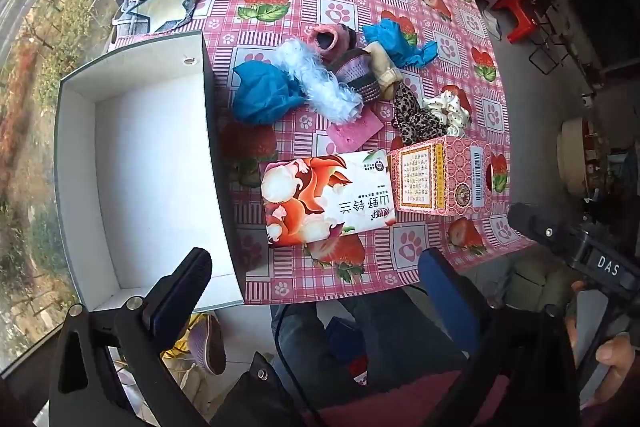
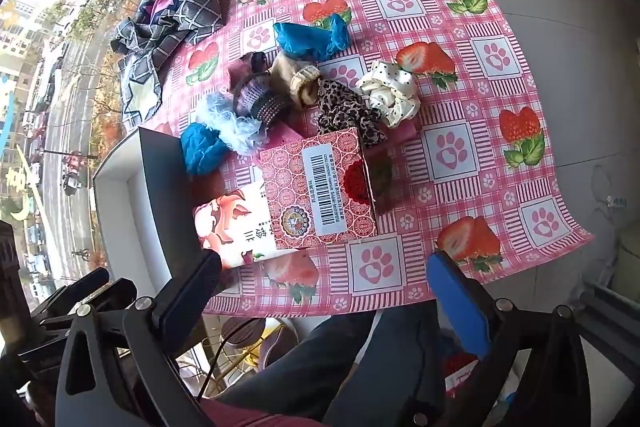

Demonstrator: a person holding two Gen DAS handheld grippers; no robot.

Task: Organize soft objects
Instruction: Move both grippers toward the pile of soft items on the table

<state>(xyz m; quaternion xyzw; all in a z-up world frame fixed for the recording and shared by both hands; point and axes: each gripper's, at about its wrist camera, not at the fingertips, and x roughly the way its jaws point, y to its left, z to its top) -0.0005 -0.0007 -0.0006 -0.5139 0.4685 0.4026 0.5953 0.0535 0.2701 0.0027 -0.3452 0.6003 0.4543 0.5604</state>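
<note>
Soft items (image 1: 340,83) heaped, tangled, partly overlapping; left gripper (image 1: 316,279), right gripper (image 2: 324,283) spread apart, empty.

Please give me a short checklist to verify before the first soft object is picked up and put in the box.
1. Left gripper open, nothing between its fingers: ok.
2. Right gripper open, holding nothing: ok.
3. White open cardboard box has free space: ok.
4. Fluffy light-blue scrunchie free to lift alone: not ok, it touches neighbours.
5. Cream polka-dot scrunchie reachable at the pile's edge: ok.
6. Orange-and-white tissue pack outside the box: ok.
</note>
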